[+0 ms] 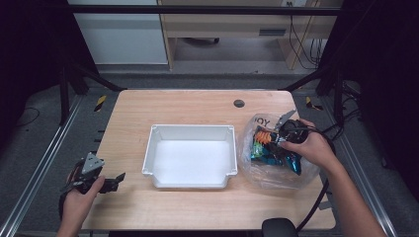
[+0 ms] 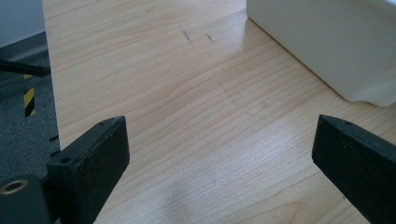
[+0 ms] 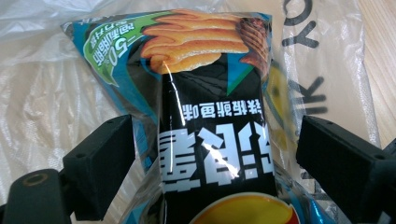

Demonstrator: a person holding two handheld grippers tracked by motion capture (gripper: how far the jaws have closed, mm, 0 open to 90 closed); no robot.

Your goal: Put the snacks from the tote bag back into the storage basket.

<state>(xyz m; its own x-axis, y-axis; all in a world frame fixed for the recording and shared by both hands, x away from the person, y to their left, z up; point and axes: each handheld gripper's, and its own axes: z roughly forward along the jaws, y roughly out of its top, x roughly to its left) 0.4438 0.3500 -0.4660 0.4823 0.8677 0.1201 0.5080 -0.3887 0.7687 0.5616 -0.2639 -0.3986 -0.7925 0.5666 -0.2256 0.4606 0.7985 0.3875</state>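
A black and teal chip packet [image 3: 210, 158] lies in a clear plastic bag [image 1: 301, 173] on the right side of the table, together with other packets [image 1: 267, 148]. My right gripper [image 1: 273, 138] reaches into the bag from the right. In the right gripper view the right gripper [image 3: 217, 123] stands open, with the packet between its jaws and a gap on the right side. My left gripper [image 1: 114, 181] rests near the table's front left corner. In the left gripper view the left gripper [image 2: 219, 123] is open over bare wood.
A white rectangular bin [image 1: 190, 127] sits mid-table between the two hands; its outer wall [image 2: 327, 42] is to the right of the left gripper. The wooden table [image 1: 197, 103] has a cable hole [image 1: 239, 103] at the back. Metal frame rails run along both sides.
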